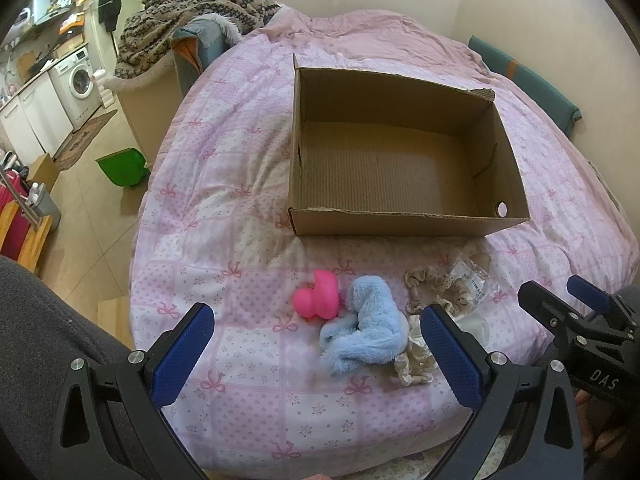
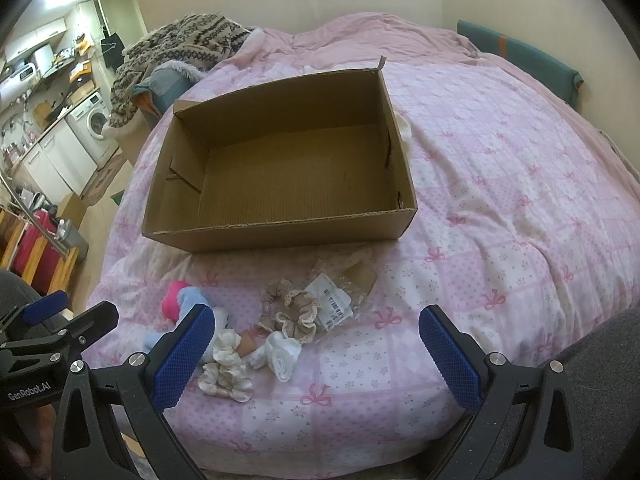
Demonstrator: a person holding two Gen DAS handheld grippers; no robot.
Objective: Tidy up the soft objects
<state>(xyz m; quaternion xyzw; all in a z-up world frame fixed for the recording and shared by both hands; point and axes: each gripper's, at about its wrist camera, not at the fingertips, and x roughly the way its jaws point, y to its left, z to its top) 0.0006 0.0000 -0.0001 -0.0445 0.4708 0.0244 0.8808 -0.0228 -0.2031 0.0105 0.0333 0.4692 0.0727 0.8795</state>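
An open empty cardboard box (image 1: 400, 222) (image 2: 272, 236) sits on the pink quilt. In front of it lie a pink rubber duck (image 1: 318, 296) (image 2: 174, 300), a fluffy blue soft toy (image 1: 364, 328) (image 2: 194, 296), a beige lace scrunchie (image 1: 440, 290) (image 2: 292, 312), a cream scrunchie (image 1: 416, 364) (image 2: 224, 376), a white fabric piece (image 2: 282, 354) and a clear packet with a label (image 1: 476, 276) (image 2: 340, 300). My left gripper (image 1: 316, 340) is open, above the quilt just short of the duck and blue toy. My right gripper (image 2: 318, 340) is open, just short of the scrunchies. Both are empty.
The bed (image 1: 240, 184) fills most of both views. A patterned blanket (image 1: 192, 12) lies piled at the far left corner. A teal cushion (image 1: 528, 80) stands against the right wall. Left of the bed are floor, a green bin (image 1: 120, 166) and a washing machine (image 1: 80, 80).
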